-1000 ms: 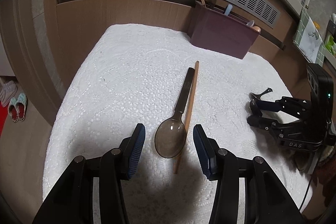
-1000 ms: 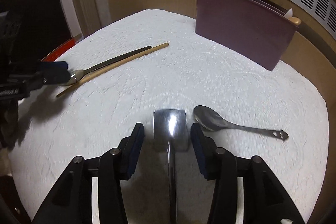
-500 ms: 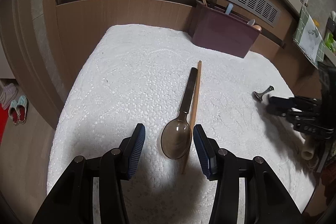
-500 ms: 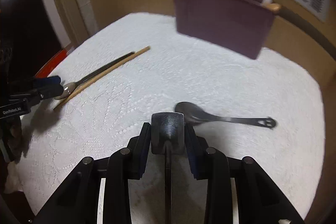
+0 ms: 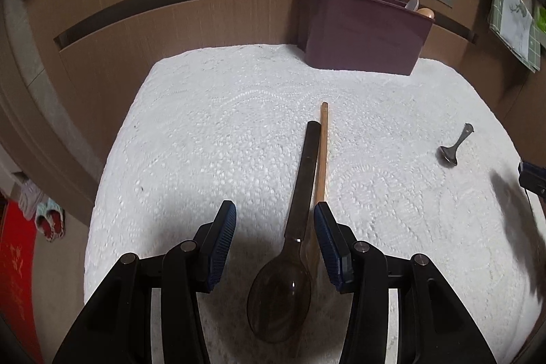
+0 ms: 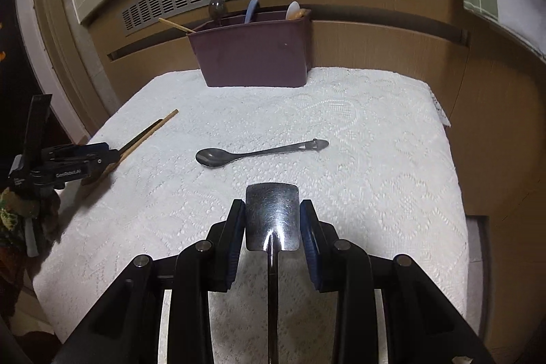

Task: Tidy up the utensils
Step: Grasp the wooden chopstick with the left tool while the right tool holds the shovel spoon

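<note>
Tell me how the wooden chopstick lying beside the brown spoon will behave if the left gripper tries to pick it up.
The wooden chopstick looks thin and straight, so it is probably stiff and light. It lies against the brown spoon, so the open left gripper, which straddles both, may catch the spoon too. Being slender, it could roll or pivot on the white lace cloth.

Left claw [image 5: 274,239] spread wide, right claw [image 6: 273,220] clamped

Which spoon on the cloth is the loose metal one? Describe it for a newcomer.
On the white lace cloth, in front of the maroon utensil holder, one small metal spoon lies alone mid-cloth. Unlike the translucent brown spoon beside the wooden chopstick, it is dark, shiny, with a cut-out handle end.
</note>
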Available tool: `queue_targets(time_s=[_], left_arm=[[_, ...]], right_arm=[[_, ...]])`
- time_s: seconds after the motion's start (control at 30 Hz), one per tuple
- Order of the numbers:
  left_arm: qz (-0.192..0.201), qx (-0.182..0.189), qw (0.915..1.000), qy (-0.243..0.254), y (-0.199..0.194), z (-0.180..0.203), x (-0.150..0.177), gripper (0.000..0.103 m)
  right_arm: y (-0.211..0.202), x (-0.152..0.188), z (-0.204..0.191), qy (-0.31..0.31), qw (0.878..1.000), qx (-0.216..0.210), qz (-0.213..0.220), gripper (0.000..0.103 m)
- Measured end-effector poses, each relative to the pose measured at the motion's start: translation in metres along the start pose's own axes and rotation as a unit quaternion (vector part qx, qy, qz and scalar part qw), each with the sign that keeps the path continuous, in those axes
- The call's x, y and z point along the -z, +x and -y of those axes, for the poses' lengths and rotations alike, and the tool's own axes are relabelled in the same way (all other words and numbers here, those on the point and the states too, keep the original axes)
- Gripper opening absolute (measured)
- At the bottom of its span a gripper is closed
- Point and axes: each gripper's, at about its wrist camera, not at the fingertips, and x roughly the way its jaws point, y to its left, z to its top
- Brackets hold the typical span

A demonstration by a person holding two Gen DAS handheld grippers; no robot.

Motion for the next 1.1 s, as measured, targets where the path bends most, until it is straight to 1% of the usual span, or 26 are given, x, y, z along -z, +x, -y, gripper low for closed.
queue_targets(time_s=[0.17, 0.23, 0.33, 0.37, 0.47, 0.63, 0.73, 0.83, 0.87, 0.9, 1.0, 1.07, 1.1], left_arm=[[-0.008, 0.004, 0.9999, -0.005, 0.01, 0.002, -0.014, 0.049], [-0.021, 0.018, 0.9996, -0.008, 0.015, 0.007, -0.015, 0.048], [-0.013, -0.004, 0.9998, 0.014, 0.019, 0.023, -0.015, 0.048], [-0.013, -0.005, 0.9998, 0.014, 0.019, 0.024, -0.016, 0.048], [-0.019, 0.005, 0.9998, 0.0, 0.019, 0.019, -0.018, 0.048], [-0.023, 0.007, 0.9997, 0.006, 0.016, 0.018, -0.017, 0.048], [-0.01, 0.029, 0.9995, 0.004, 0.005, 0.021, -0.015, 0.048], [0.006, 0.071, 0.9974, 0.01, -0.012, 0.03, -0.011, 0.048], [0.007, 0.088, 0.996, 0.013, -0.017, 0.033, -0.008, 0.048], [0.005, 0.097, 0.9951, 0.016, -0.018, 0.036, -0.006, 0.048], [-0.008, 0.091, 0.9955, 0.025, -0.013, 0.04, -0.003, 0.048], [-0.017, 0.076, 0.9968, 0.014, -0.004, 0.035, -0.004, 0.048], [-0.021, 0.077, 0.9968, 0.008, 0.0, 0.031, -0.005, 0.048]], right_arm=[[0.009, 0.003, -0.003, 0.009, 1.0, -0.009, -0.001, 0.03], [0.008, 0.004, -0.005, 0.008, 1.0, -0.016, 0.001, 0.03], [0.006, 0.005, -0.008, 0.003, 1.0, -0.02, 0.003, 0.03], [0.006, 0.006, -0.008, 0.003, 1.0, -0.019, 0.002, 0.03], [0.009, 0.009, -0.007, 0.003, 1.0, -0.019, -0.003, 0.03], [0.012, 0.011, -0.007, 0.004, 1.0, -0.02, -0.008, 0.03], [0.013, 0.011, -0.008, 0.003, 1.0, -0.02, -0.011, 0.03], [0.014, 0.011, -0.007, 0.002, 1.0, -0.02, -0.012, 0.03], [0.014, 0.011, -0.007, 0.002, 1.0, -0.02, -0.012, 0.03], [0.015, 0.011, -0.008, 0.002, 1.0, -0.02, -0.013, 0.03], [0.015, 0.012, -0.009, -0.001, 1.0, -0.021, -0.013, 0.03], [0.015, 0.012, -0.009, -0.003, 1.0, -0.02, -0.013, 0.03], [0.014, 0.012, -0.01, -0.004, 1.0, -0.019, -0.011, 0.03]])
